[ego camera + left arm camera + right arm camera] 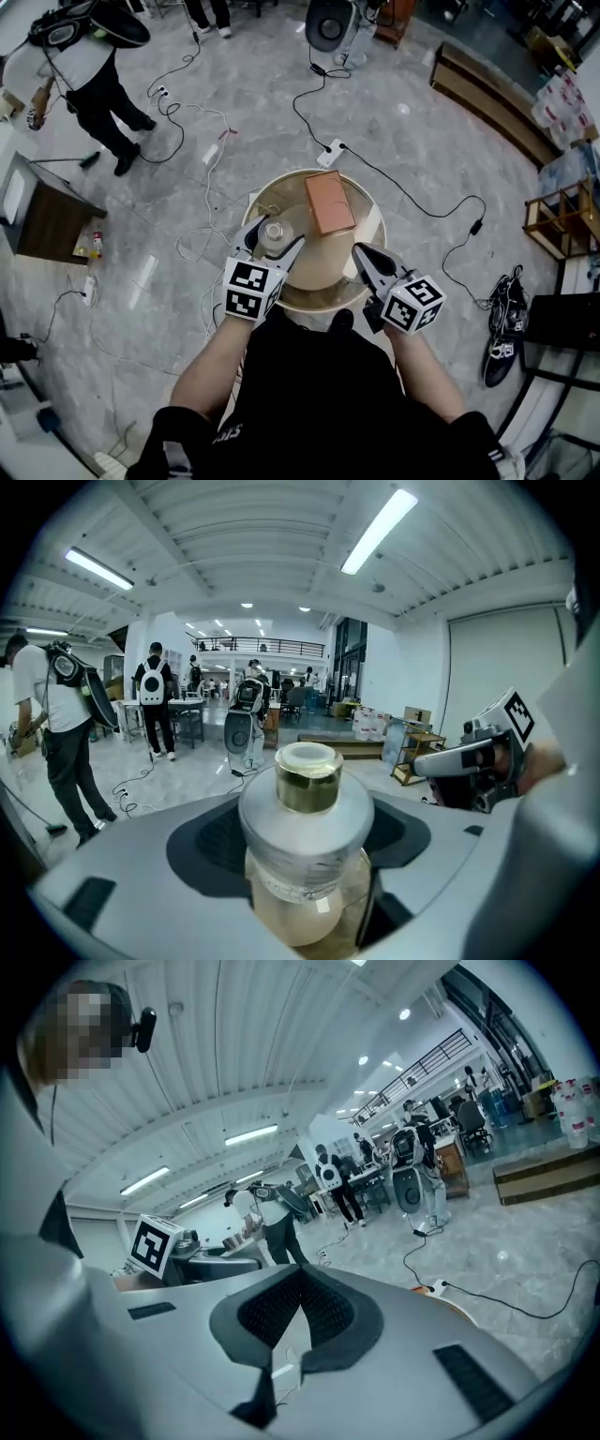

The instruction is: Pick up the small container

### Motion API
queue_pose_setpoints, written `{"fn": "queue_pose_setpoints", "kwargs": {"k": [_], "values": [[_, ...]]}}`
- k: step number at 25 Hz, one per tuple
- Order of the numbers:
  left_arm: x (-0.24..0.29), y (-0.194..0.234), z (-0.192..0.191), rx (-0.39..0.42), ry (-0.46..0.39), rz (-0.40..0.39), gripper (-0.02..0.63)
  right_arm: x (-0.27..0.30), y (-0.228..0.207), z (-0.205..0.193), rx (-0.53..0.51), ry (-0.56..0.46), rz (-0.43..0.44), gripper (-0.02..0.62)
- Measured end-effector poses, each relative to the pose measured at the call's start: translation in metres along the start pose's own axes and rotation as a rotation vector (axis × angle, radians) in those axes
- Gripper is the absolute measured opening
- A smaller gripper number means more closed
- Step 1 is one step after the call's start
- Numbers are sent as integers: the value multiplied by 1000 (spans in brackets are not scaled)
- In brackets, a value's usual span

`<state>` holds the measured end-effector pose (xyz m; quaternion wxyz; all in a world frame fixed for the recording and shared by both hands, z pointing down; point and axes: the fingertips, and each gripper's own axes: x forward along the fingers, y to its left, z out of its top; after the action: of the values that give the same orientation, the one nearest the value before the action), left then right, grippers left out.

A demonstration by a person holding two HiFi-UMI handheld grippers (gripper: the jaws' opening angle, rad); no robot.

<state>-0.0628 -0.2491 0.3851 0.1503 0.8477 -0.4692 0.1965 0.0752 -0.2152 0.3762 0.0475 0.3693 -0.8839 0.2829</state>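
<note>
**A:** Head view first: what is the surface, and what sort of room is it?

**B:** It's a round table, pale tan, on a grey stone floor in a large hall. Cables and a power strip lie on the floor beyond the table's far rim. A person stands well off at the upper left, near a dark cabinet.

**A:** Where is the small container?

**B:** The small container is over the left part of the table, near the rim, between the jaws of the left gripper. A brown block lies flat towards the far middle, near the container but apart from it.

**A:** What does the left gripper view add?

**B:** It shows the container upright, with a clear body and a gold cap, and the jaws closed against its two sides. I cannot tell whether it rests on the table or hangs just above it.

**A:** And the right gripper?

**B:** The right gripper is over the near right part of the table. Its own view shows the jaws pressed together, pad against pad, pointing out across the hall.

**A:** How much room is there to move?

**B:** Bare tabletop lies between the two grippers. The wearer's body is at the near rim, and the block takes up the far middle
</note>
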Motion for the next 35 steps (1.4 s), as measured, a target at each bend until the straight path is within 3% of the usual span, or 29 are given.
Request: {"fn": "queue_pose_setpoints", "kwargs": {"k": [7,13,21,27,35], "values": [[-9,-94,24,-56,-28,58,341,-103,-38,27,-120,-25,29,14],[-17,-129,28,-64,-39,81,341,-139,-45,43,-195,-38,56,14],[-33,-125,40,-3,-7,20,341,-124,-9,55,-229,-111,66,12],[-43,-99,48,48,0,-3,341,-101,5,46,-160,-130,42,12],[-52,-54,52,29,-21,15,341,-69,35,67,-239,-147,80,12]]}}
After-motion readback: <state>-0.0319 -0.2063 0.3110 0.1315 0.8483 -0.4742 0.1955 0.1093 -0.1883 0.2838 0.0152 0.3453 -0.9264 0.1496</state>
